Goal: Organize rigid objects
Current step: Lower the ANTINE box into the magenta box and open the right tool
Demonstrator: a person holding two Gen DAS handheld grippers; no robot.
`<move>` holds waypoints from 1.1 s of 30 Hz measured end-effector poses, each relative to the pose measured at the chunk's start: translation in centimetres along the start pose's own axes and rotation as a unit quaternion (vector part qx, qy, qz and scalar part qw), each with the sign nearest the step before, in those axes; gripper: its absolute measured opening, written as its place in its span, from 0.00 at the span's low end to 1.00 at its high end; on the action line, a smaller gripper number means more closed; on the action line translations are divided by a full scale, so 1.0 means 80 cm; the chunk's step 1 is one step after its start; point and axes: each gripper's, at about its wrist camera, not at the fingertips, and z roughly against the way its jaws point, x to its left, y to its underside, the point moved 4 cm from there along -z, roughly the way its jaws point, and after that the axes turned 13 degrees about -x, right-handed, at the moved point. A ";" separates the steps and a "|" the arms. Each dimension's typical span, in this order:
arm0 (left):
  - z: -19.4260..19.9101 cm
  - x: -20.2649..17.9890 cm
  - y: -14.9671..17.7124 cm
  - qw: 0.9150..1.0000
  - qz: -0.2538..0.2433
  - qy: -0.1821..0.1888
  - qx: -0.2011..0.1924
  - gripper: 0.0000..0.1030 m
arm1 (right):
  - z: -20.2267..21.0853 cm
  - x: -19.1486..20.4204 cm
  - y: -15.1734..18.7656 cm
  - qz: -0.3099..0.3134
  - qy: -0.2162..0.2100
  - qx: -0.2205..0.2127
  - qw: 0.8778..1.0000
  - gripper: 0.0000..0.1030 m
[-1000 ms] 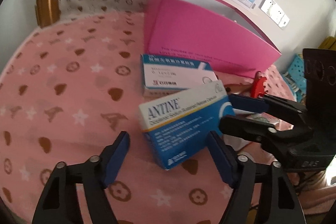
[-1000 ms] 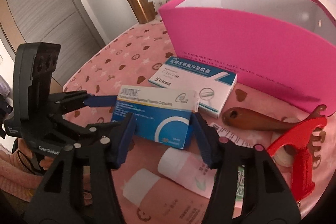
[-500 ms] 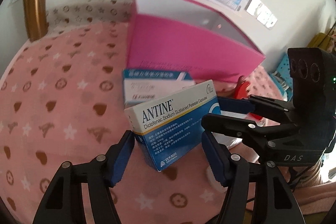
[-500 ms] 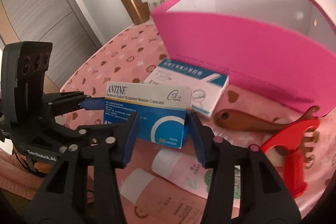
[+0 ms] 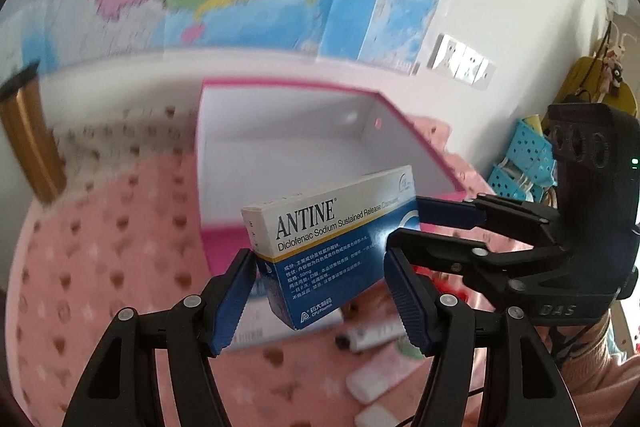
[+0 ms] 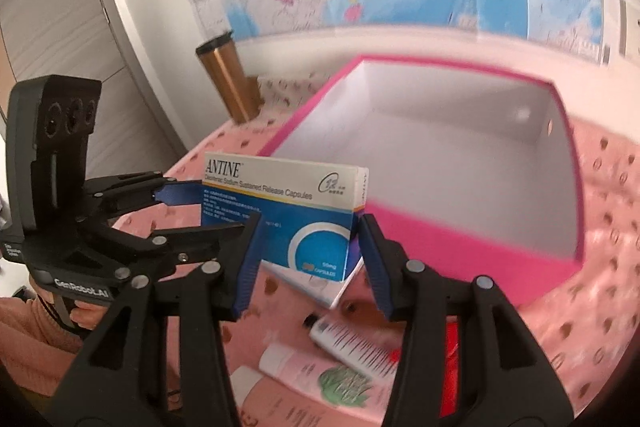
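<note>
Holding the ANTINE box (image 5: pixel 336 247) in the air between both tools, just short of the near wall of the pink box (image 6: pixel 472 235), whose white inside shows nothing in it. The left gripper (image 5: pixel 320 303) has its blue pads either side of one end of the carton, and the right gripper (image 6: pixel 306 263) does the same at the other end; each appears clenched on the carton, though contact on the far pads is hard to confirm. Risk, as judged: two tools on one light carton can twist it or crush its thin walls if they move unevenly, and opening one early would let it swing and drop onto the tubes (image 6: pixel 344 351) and the second medicine box (image 6: pixel 320 287) lying below on the pink cloth (image 5: pixel 100 267). Carton's long axis runs roughly level from gripper to gripper, printed face toward the cameras, slightly tilted in the left wrist view.
</note>
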 end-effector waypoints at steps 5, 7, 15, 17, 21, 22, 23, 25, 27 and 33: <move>-0.022 0.011 -0.039 1.000 0.004 -0.007 -0.004 0.65 | -0.015 -0.021 -0.037 -0.007 0.005 -0.021 1.000 0.49; -0.037 0.020 -0.046 1.000 0.013 -0.008 0.008 0.65 | -0.028 -0.032 -0.046 -0.020 0.004 -0.017 1.000 0.49; -0.089 0.045 -0.041 0.997 0.043 -0.034 0.053 0.65 | -0.080 -0.071 -0.039 -0.066 0.004 0.031 0.997 0.46; -0.097 0.051 -0.038 0.996 0.049 -0.041 0.062 0.65 | -0.092 -0.080 -0.033 -0.081 -0.001 0.044 0.996 0.46; -0.106 0.057 -0.038 0.995 0.049 -0.061 0.067 0.63 | -0.115 -0.091 -0.026 -0.104 -0.002 0.067 0.992 0.45; -0.106 0.057 -0.039 0.994 0.047 -0.069 0.066 0.63 | -0.120 -0.093 -0.026 -0.107 0.000 0.069 0.992 0.45; -0.107 0.058 -0.040 0.994 0.043 -0.078 0.064 0.63 | -0.125 -0.094 -0.026 -0.108 0.002 0.069 0.992 0.45; -0.105 0.061 -0.040 0.993 0.037 -0.101 0.056 0.62 | -0.128 -0.097 -0.028 -0.107 0.013 0.065 0.992 0.45; -0.101 0.062 -0.040 0.993 0.036 -0.106 0.046 0.62 | -0.124 -0.097 -0.032 -0.096 0.028 0.054 0.993 0.45; -0.070 0.046 -0.034 0.994 0.010 -0.105 -0.003 0.68 | -0.061 -0.089 -0.032 -0.062 0.030 0.004 0.998 0.45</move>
